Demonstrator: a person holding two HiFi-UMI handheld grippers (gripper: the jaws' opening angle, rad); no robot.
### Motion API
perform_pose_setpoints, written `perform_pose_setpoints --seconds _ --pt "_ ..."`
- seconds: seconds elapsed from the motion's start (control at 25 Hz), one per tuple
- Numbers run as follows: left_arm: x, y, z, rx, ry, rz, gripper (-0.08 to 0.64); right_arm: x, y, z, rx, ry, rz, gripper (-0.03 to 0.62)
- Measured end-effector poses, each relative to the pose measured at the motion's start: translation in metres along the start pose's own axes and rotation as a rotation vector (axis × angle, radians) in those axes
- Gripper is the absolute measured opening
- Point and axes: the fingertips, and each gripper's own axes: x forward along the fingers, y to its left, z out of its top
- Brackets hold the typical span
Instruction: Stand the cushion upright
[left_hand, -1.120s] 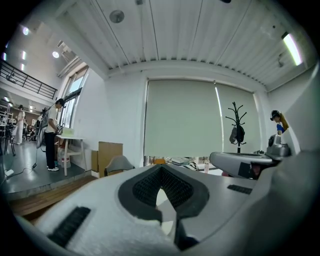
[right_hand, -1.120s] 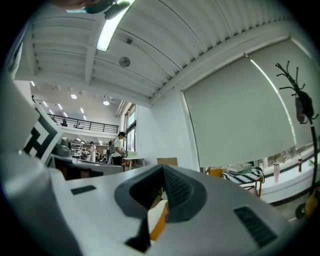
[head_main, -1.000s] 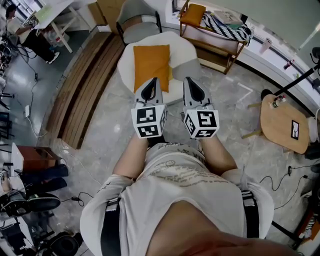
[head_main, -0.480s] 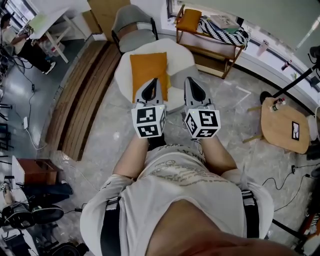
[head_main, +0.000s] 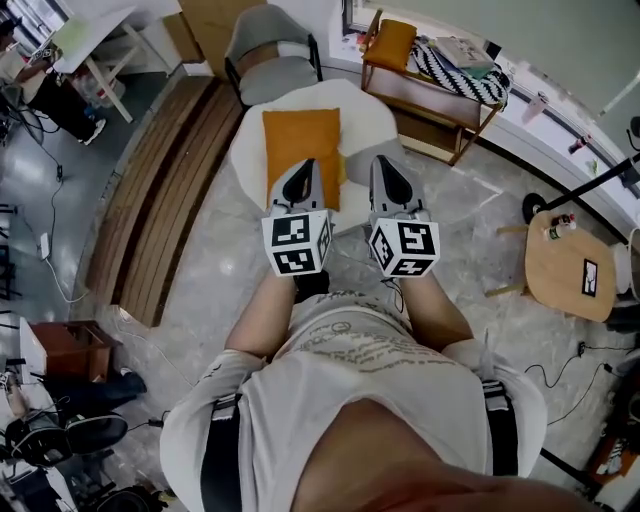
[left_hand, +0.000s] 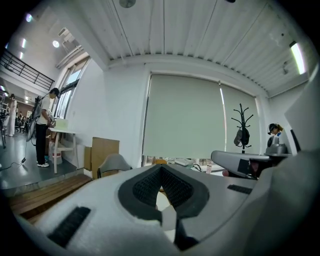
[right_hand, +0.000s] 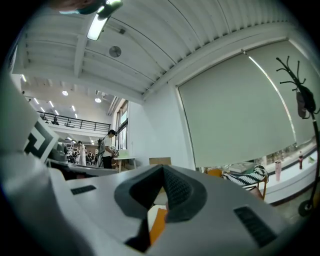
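Observation:
An orange square cushion (head_main: 300, 148) lies flat on a round white seat (head_main: 365, 115) in the head view. My left gripper (head_main: 307, 165) is shut and empty; its tip hangs over the cushion's near edge. My right gripper (head_main: 384, 162) is also shut and empty, just right of the cushion, over the seat's front. In the left gripper view the closed left gripper (left_hand: 161, 169) fills the lower frame. In the right gripper view a sliver of the cushion (right_hand: 157, 226) shows below the closed right gripper (right_hand: 163, 169).
A grey chair (head_main: 265, 55) stands behind the seat. A wooden rack (head_main: 430, 95) at the back right carries another orange cushion and striped fabric. A round wooden side table (head_main: 570, 265) is at the right, a wooden slatted platform (head_main: 160, 200) at the left. A person (left_hand: 45, 125) stands at a far desk.
Both grippers have moved forward together toward the seat. The cushion and seat now sit lower in the head view, closer to the tips. Both stayed shut.

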Motion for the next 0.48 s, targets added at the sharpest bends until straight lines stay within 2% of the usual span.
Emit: perform_pose_setpoints --seconds 0.48 --pt "0.064 0.075 0.007 -0.050 0.034 0.002 0.015 0.093 0.015 -0.006 -0.018 0.043 -0.006 0.028"
